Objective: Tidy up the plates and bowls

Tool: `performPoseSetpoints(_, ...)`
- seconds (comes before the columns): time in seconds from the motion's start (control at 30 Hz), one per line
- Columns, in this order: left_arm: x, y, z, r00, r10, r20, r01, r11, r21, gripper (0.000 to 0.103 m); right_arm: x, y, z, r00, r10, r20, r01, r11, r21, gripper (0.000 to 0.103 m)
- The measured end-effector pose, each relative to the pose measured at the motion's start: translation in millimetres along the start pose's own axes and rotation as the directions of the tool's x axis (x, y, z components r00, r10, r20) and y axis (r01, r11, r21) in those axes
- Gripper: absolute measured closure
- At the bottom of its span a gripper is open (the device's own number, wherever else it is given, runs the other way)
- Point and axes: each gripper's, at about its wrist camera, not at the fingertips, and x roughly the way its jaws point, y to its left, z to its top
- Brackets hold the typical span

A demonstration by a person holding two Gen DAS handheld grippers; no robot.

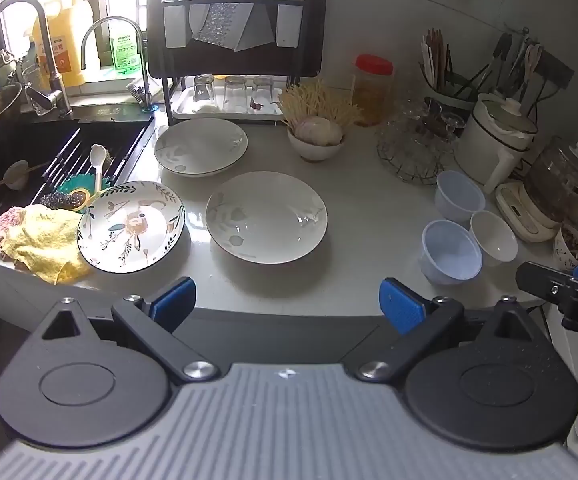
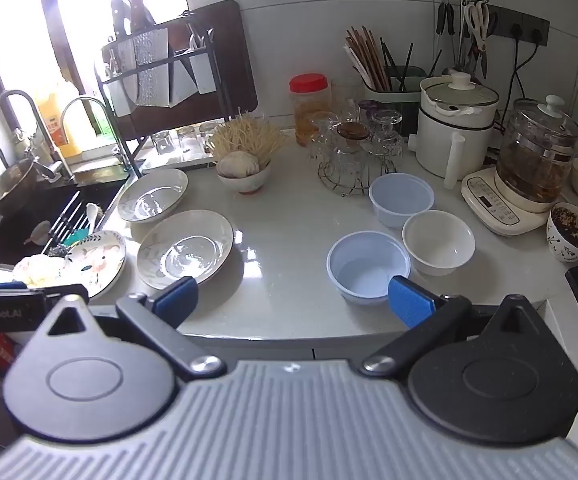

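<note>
- While both tools hover short of the counter edge, nothing is held: the left gripper [image 1: 287, 306] has its blue pads spread as wide as they go with only bare worktop between them, and the right gripper [image 2: 295, 300] stands just as wide and just as empty.
- Taking the sink [image 1: 29, 160] as the landmark: the floral plate [image 1: 131, 226] sits right at its near corner, one edge propped on a yellow cloth [image 1: 41, 240], so it lies tilted.
- Two pale deep plates lie a little further from the sink, the far plate [image 1: 201, 146] close beside its rim and the near plate [image 1: 267, 216] one step out toward the middle of the counter.
- Well away from the sink, on the opposite side of the counter, three bowls cluster: a near blue bowl [image 2: 369, 268], a white bowl [image 2: 439, 242] touching or nearly touching it, and a far blue bowl [image 2: 401, 198] behind.
- The plates look like glazed ceramic: stiff, weighty, slick, and quick to chip. I would pinch each at the rim; the tilted floral one offers its raised edge most readily.
- The blue bowls may be thin plastic, though the glare makes that hard to tell; if so they are light and will flex, so a gentle pinch across the wall suffices.
</note>
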Motion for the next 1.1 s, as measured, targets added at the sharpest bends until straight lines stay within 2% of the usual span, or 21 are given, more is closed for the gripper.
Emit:
performPoseSetpoints(0.23, -5, 11, 0, 1.0, 0.006, 0.011, -0.006, 1.0, -0.017, 0.003, -3, -3, 1, 1.0, 0.002, 0.014, -0.002, 1.0, 0.017, 0.0)
performPoseSetpoints(0.33, -5, 6, 1, 1.0, 0.027, 0.012, -0.027, 1.0, -0.009, 0.003, 0, -2, 2, 1.0, 0.012, 0.003, -0.012, 1.0, 0.012, 0.0)
performPoseSetpoints(0.87, -5, 2, -1, 0.999, 0.03, 0.012, -0.03, 1.0, 0.001, 0.003, 1, 3, -1, 1.0, 0.015, -0.016, -0.015, 1.0, -0.007, 0.0)
performPoseSetpoints(1.1, -6, 3, -2, 0.999, 0.03, 0.014, -0.03, 1.0, -0.002, 0.003, -1, 4, 2, 1.0, 0.008, 0.003, -0.008, 1.0, -0.015, 0.0)
